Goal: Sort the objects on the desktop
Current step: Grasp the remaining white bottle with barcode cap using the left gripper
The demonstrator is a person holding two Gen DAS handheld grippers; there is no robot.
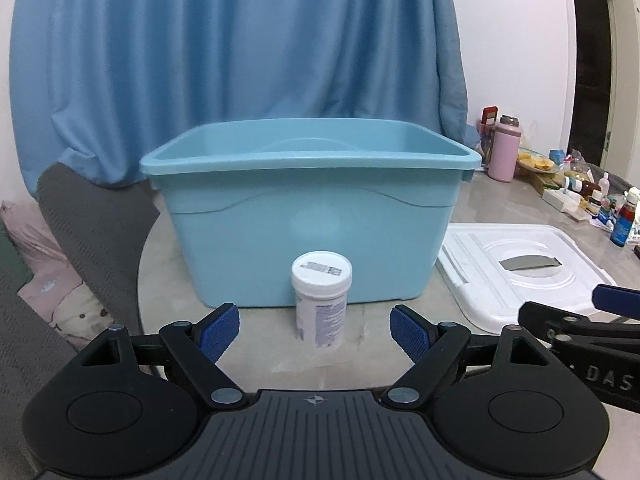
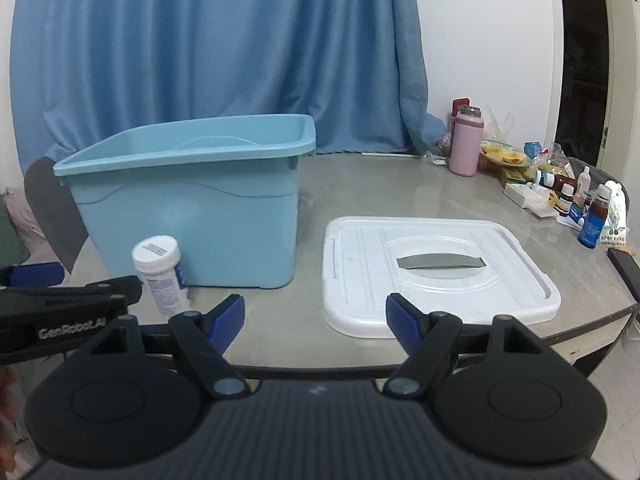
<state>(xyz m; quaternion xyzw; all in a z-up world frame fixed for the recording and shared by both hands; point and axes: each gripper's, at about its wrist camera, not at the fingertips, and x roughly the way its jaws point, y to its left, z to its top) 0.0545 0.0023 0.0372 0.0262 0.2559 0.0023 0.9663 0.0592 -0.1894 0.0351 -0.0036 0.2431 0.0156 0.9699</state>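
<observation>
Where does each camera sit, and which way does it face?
Left wrist: on the left gripper, facing the white jar before the blue bin; its open fingers frame the jar, and the right gripper shows at the right edge.
Right wrist: on the right gripper, facing the table between bin and white lid; its fingers are open, and the left gripper shows at the left edge.
Shared: jar, bin, lid, curtain.

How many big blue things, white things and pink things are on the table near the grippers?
Blue: 1, the blue storage bin
White: 2, the white pill bottle and the white bin lid
Pink: 1, the pink flask
Total: 4
</observation>
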